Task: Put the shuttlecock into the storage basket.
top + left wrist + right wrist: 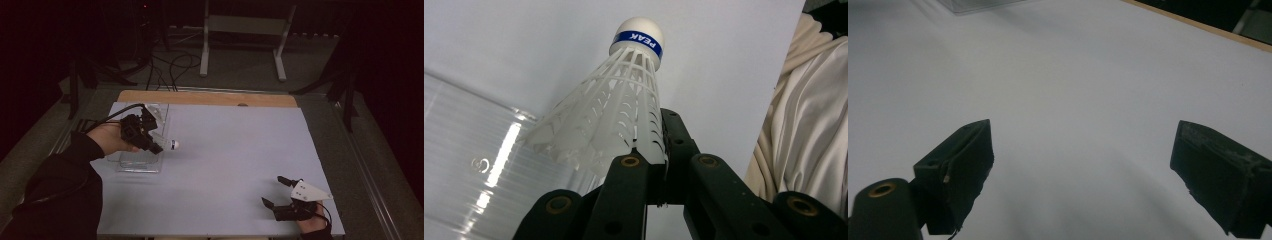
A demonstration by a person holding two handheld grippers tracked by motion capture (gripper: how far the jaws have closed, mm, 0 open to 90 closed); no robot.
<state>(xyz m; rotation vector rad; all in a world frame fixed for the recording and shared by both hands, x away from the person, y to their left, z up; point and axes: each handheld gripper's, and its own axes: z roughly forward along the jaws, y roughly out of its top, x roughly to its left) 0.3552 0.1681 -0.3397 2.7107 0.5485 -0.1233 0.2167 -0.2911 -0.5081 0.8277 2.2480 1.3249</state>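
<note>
**Shuttlecock held by its skirt**

The left gripper [150, 140] clamps a white shuttlecock [619, 100] by its plastic skirt above the clear tray [140, 165] on the desk [240, 150]. It looks featherlight and crushable, so a gentle pinch suits. The right gripper [1083, 170] rests with jaws spread, holding nothing.

White table [240, 165], clear tray [142, 162] on it
</note>
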